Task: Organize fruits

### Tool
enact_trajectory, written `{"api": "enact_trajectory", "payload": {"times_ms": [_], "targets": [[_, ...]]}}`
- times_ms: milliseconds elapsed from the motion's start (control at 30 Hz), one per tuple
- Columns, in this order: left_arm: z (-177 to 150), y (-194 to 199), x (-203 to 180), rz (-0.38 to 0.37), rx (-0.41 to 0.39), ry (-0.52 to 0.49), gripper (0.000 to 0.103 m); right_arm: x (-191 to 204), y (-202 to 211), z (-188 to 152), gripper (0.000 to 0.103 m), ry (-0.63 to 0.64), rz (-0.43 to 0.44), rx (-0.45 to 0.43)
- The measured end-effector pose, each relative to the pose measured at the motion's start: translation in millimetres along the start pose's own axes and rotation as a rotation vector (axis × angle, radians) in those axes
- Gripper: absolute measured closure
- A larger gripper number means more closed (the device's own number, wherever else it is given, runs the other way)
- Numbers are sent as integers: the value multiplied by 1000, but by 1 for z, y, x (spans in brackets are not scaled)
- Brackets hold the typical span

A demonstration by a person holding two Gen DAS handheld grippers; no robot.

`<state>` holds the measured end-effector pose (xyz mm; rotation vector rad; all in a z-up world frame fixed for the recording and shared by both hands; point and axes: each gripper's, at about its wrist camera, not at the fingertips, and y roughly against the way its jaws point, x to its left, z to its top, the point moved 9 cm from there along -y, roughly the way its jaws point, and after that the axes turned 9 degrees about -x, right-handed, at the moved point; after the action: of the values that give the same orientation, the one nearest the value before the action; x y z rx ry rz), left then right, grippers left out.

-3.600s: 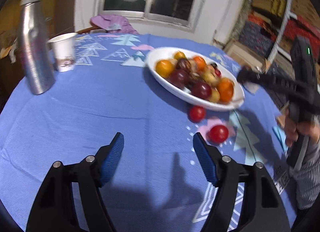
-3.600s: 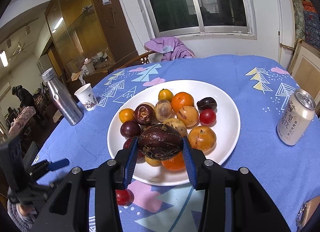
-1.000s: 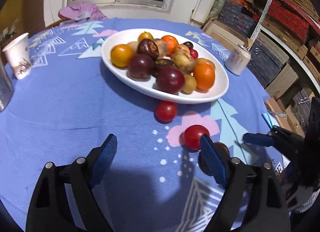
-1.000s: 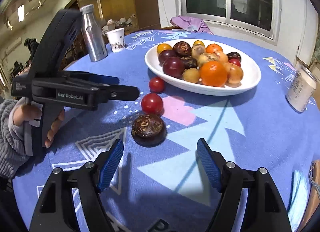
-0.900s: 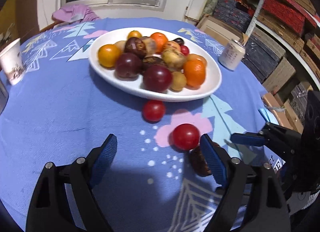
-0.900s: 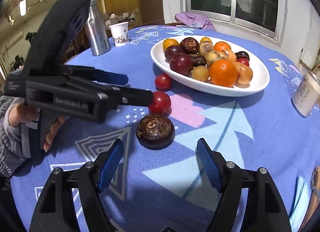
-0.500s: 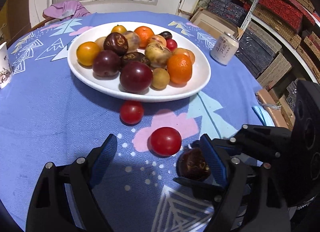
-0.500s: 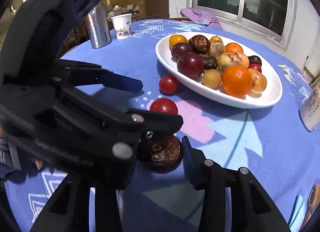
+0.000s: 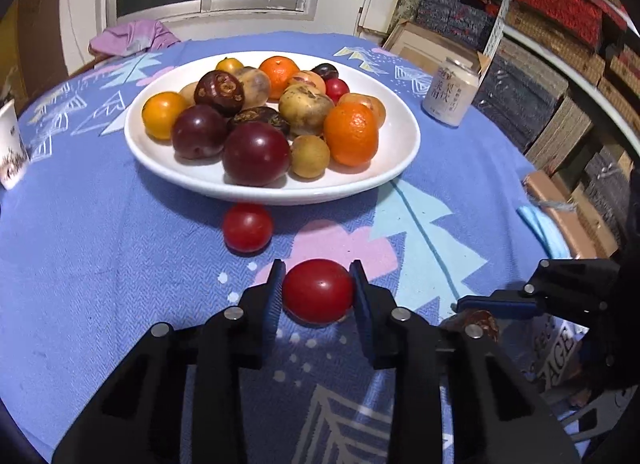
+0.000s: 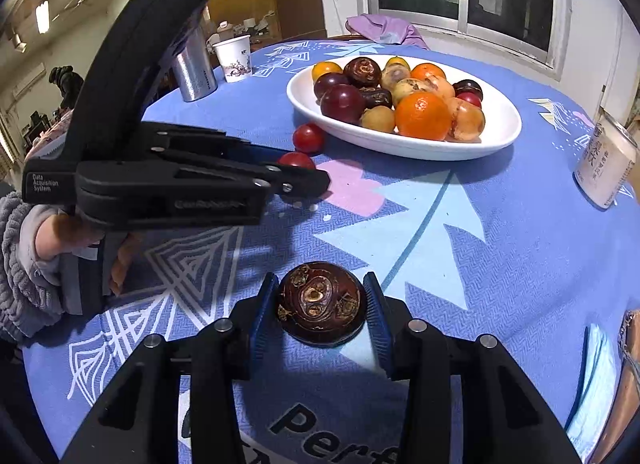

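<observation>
Two grippers work the blue-clothed table (image 9: 100, 264) near the fruit plate (image 9: 400, 143). The left gripper (image 9: 318, 292) clamps a red tomato (image 9: 318, 290); the right gripper (image 10: 320, 310) grasps a dark brown fruit (image 10: 320, 304), both resting on the cloth.

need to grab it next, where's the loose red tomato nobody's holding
In the left wrist view the loose tomato lies on the blue cloth just before the white plate, beyond the tomato in the left gripper.
</observation>
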<state>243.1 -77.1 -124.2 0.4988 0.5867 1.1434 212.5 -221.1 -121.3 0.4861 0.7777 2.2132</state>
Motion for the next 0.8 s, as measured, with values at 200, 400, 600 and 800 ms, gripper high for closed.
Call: {"api": "enact_trajectory", "payload": {"times_ms": [200, 400, 600, 800], "targets": [[8, 38, 6, -11, -58, 21, 71, -17, 18, 5, 59, -77, -15, -52], [121, 120, 25, 69, -254, -9, 71, -47, 94, 110, 59, -82, -90, -282], [192, 101, 36, 125, -276, -2, 71, -76, 84, 204, 59, -108, -152, -361], [158, 3, 55, 106, -142, 71, 71, -96, -22, 185, 59, -163, -157, -213]]}}
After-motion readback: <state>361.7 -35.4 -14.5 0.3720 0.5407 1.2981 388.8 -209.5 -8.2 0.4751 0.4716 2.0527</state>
